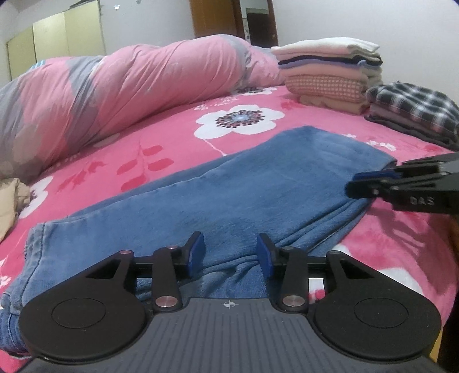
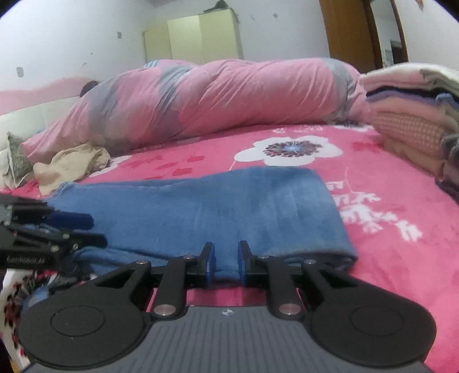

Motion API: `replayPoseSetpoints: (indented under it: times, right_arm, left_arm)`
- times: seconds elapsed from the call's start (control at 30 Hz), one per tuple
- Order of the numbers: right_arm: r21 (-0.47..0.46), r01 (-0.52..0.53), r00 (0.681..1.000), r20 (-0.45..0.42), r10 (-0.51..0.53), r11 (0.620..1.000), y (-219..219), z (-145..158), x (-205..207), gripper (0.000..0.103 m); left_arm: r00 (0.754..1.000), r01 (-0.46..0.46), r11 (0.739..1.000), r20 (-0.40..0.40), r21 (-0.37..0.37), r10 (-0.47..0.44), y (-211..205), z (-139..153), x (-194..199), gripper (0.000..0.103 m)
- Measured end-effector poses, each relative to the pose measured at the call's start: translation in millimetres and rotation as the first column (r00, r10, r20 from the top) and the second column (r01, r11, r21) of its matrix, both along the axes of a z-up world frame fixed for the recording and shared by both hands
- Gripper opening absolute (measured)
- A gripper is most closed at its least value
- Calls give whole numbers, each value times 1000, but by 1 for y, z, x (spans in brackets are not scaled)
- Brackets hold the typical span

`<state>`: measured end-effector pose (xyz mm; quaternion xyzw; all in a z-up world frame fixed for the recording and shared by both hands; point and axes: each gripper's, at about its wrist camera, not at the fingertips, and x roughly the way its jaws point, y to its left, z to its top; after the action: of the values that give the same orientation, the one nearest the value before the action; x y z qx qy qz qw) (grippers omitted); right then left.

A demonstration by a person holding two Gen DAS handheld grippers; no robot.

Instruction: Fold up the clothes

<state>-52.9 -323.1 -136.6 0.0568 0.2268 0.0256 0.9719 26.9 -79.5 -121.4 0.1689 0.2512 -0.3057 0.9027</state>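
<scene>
The left gripper (image 1: 231,252) sits low at the near edge of the bed, just over the blue pants (image 1: 229,186); its two blue pads stand apart and nothing is pinched between them, though the soft blue cloth lies right under the gap; the right gripper (image 2: 225,265) is near the other end of the pants, at their near edge; its pads are close together with a small gap, and they do not squeeze the cloth, which lies behind and below them; the pants lie flat and long across the bed, folded over so the legs rest on top of each other, with the jean side showing at the end by the left gripper; under them is the pink blanket (image 1: 178,126) with big white flowers; a crumpled tan cloth (image 2: 71,166) lies on the blanket off to the left side, apart from the pants; farther back on the right is a tall pile of folded clothes (image 1: 330,74), and just beside it a lower pile with a checked shirt (image 1: 416,106) on top; behind it all a puffy pink and grey quilt (image 1: 129,94) is rolled along the far side of the bed; past that are a pale cupboard (image 2: 195,37) and a brown door (image 1: 212,17).
</scene>
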Motion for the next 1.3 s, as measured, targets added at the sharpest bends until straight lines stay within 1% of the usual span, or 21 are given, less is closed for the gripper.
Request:
replayPoseSetpoints:
  times: [0.07, 0.2, 0.27, 0.37, 0.43, 0.57, 0.67, 0.73, 0.87, 0.9, 1.1, 1.2, 1.3]
  right_arm:
    - [-23, 1, 1000, 6, -1, 1000, 4, 1, -3, 18]
    - [-4, 4, 1000, 8, -3, 1000, 3, 16, -5, 19]
    - [3, 1, 999, 52, -1, 1000, 1, 30, -8, 19]
    - [-15, 12, 994, 105, -10, 1000, -2, 47, -6, 20]
    - [-25, 23, 993, 119, -20, 999, -5, 54, 2, 21]
    - [-30, 40, 993, 110, -37, 999, -12, 59, 26, 20]
    - [-25, 48, 995, 89, -46, 999, -16, 53, 45, 20]
    - [-10, 59, 997, 56, -58, 998, -20, 41, 59, 21]
    - [32, 65, 996, -65, -62, 997, -30, 6, 83, 20]
    - [41, 66, 994, -85, -63, 997, -32, 2, 86, 20]
    - [43, 63, 995, -84, -59, 997, -32, 0, 84, 21]
    - [49, 61, 995, -82, -57, 997, -33, -1, 82, 21]
    - [48, 61, 995, -81, -57, 997, -32, 0, 83, 21]
  left_arm:
    - [1000, -6, 1000, -1, 8, 6, -1, 1, 0, 42]
    - [1000, -16, 1000, -2, 20, 16, -3, 2, 0, 44]
    - [1000, -21, 1000, -3, 23, 21, -4, 2, 0, 45]
    - [999, -32, 999, -7, 20, 32, -4, 2, 0, 47]
    - [999, -38, 999, -10, 21, 39, -4, 2, 0, 49]
    - [999, -49, 998, -14, 25, 50, -5, 3, 0, 51]
    - [998, -55, 998, -13, 28, 55, -5, 3, 0, 52]
    - [998, -56, 998, -13, 29, 57, -6, 3, 0, 52]
    - [998, -57, 998, -14, 31, 58, -6, 3, 0, 53]
    - [998, -58, 998, -15, 31, 58, -6, 4, 1, 53]
    - [997, -68, 998, -45, 7, 68, -1, 15, 2, 54]
    - [998, -55, 998, -17, -10, 55, 3, 26, -3, 55]
    - [998, -61, 998, 9, -17, 61, 5, 35, -1, 60]
